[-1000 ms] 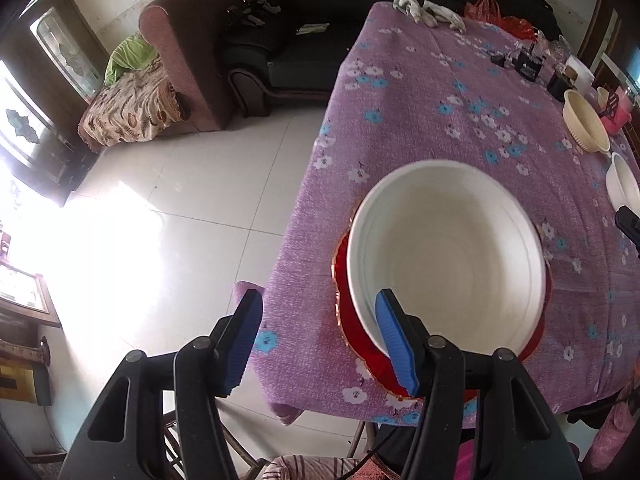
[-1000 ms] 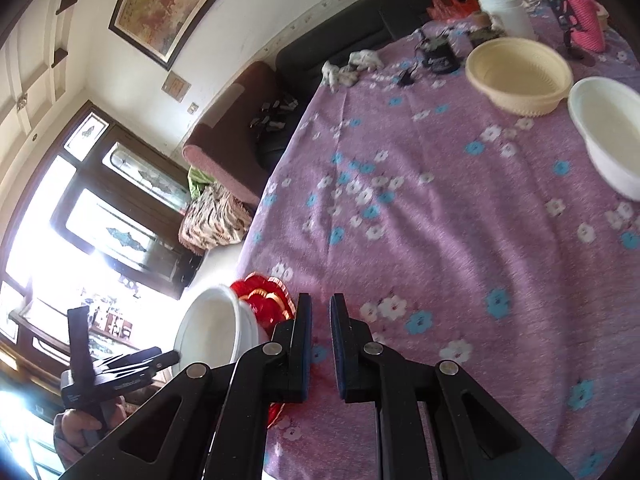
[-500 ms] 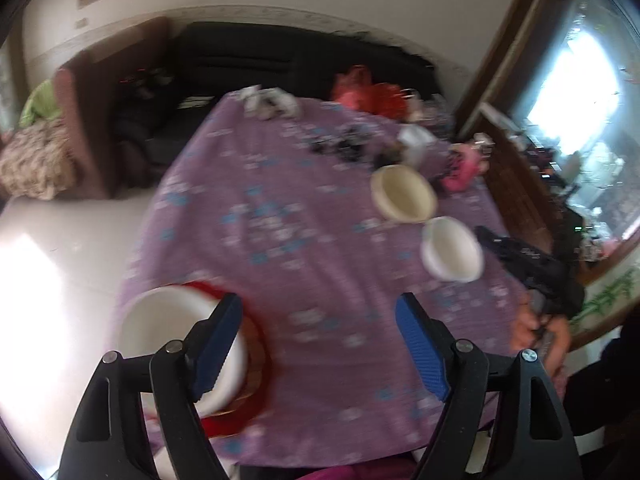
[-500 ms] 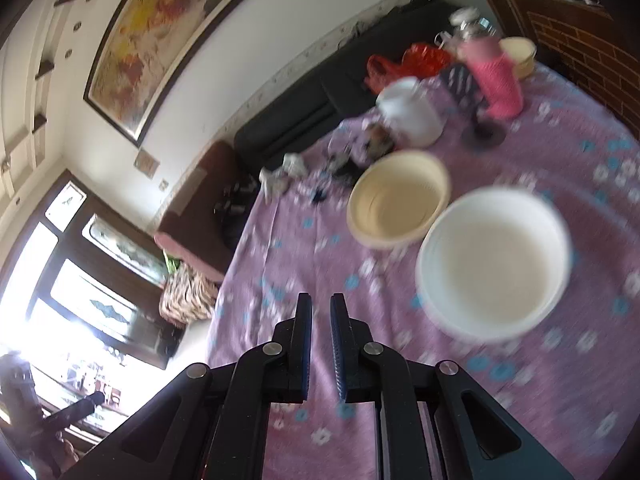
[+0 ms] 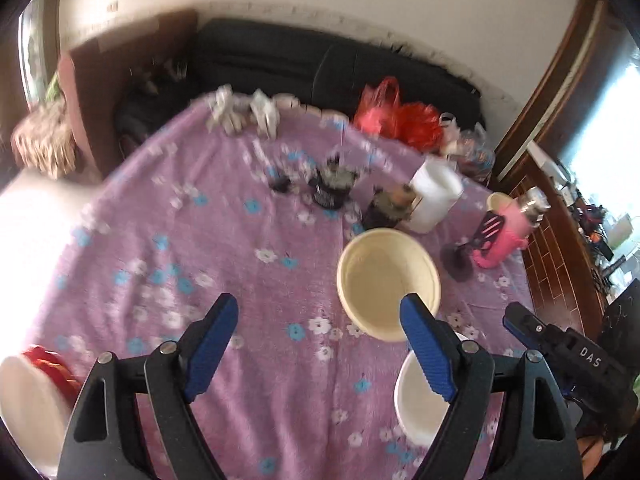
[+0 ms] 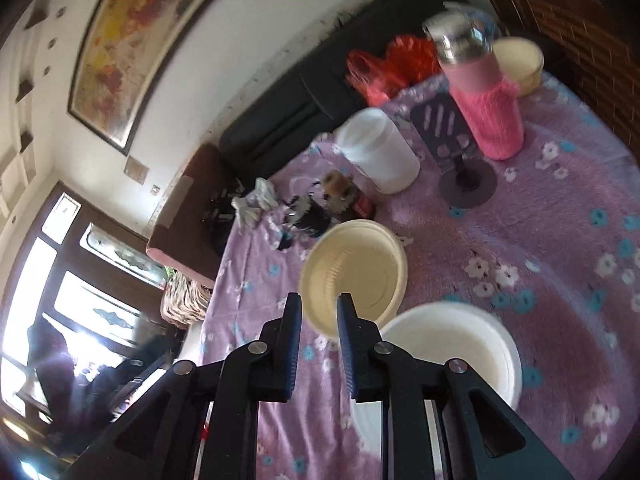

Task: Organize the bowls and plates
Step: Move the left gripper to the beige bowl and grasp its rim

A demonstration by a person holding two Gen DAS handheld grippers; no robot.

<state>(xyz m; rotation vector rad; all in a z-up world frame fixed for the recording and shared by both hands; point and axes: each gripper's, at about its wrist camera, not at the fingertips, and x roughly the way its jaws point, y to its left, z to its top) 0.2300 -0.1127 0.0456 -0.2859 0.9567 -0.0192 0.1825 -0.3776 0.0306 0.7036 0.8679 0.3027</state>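
Left tongs (image 5: pixel 320 320): the jaws stand wide and are opening more; nothing is between the blue pads, only the purple flowered cloth of the worktop (image 5: pixel 224 240) below.
Right tongs (image 6: pixel 318 312): the jaws are a little apart and opening; they hold nothing.
Cream bowl (image 5: pixel 387 282): round, pale yellow, deep, empty, with fine ribs inside. It stands upright just ahead of the right pad of the left tongs; in the right wrist view (image 6: pixel 354 270) it is directly ahead of the tips.
White bowl (image 6: pixel 452 350): plain, smooth, empty. It is to the right of the right tongs, just beside the cream bowl; whether they touch I cannot tell. In the left wrist view (image 5: pixel 420 404) the right finger partly hides it.
Second white bowl (image 5: pixel 28 404): far to the left of the left tongs, on a red plate (image 5: pixel 52 368) at the worktop edge; blurred.
Pink bottle (image 6: pixel 484 108): far ahead of the right tongs, upright.
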